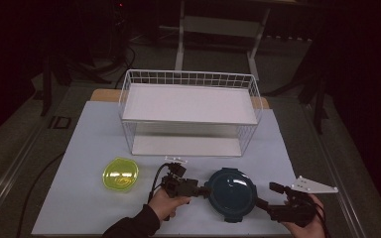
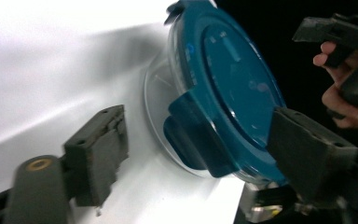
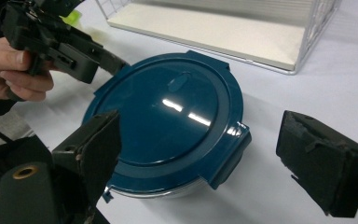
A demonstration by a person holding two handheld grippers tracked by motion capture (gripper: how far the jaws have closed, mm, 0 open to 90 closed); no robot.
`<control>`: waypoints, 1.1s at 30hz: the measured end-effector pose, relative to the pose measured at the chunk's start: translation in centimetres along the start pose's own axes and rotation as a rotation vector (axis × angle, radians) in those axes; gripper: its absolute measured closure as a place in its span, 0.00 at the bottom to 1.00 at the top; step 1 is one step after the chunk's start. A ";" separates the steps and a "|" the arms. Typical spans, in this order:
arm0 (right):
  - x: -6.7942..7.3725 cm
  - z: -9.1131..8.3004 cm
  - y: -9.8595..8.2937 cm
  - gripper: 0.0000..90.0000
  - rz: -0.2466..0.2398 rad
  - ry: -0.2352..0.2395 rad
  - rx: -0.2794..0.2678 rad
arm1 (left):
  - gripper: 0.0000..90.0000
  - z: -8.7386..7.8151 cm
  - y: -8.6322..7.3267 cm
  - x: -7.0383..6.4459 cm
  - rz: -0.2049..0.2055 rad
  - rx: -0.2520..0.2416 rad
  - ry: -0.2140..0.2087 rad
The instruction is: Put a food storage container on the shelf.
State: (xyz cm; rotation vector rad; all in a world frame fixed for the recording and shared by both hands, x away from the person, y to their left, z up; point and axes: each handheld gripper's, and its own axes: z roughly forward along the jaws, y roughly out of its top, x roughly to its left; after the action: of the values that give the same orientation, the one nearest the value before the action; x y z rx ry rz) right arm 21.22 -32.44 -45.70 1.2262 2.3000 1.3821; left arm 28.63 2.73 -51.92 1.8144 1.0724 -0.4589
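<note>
Two open claws flank the lidded container (image 1: 232,194), wire rack (image 1: 191,113) behind.

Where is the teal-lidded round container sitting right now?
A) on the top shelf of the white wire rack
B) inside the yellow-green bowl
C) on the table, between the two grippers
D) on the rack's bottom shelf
C: in the high view the teal-lidded container rests on the table in front of the wire rack, with the left gripper at its left edge and the right gripper at its right, both with jaws open.
</note>
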 end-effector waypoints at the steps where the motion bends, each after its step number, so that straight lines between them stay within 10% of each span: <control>1: -0.1 0.1 0.0 0.15 0.004 0.005 0.002 | 0.25 0.2 0.0 0.2 -0.014 0.006 -0.003; 12: -0.4 0.1 -0.5 0.16 0.022 -0.001 0.014 | 0.51 1.3 0.2 0.5 -0.131 0.069 -0.086; 33: -1.9 0.4 -2.2 0.23 0.146 0.040 0.087 | 0.57 0.3 -0.8 -0.7 -0.014 0.052 -0.082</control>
State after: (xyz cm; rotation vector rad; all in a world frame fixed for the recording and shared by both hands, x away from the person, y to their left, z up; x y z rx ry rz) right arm 21.40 -34.09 -48.12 1.4310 2.3615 1.3774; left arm 27.59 2.29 -52.03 1.8185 1.0262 -0.5699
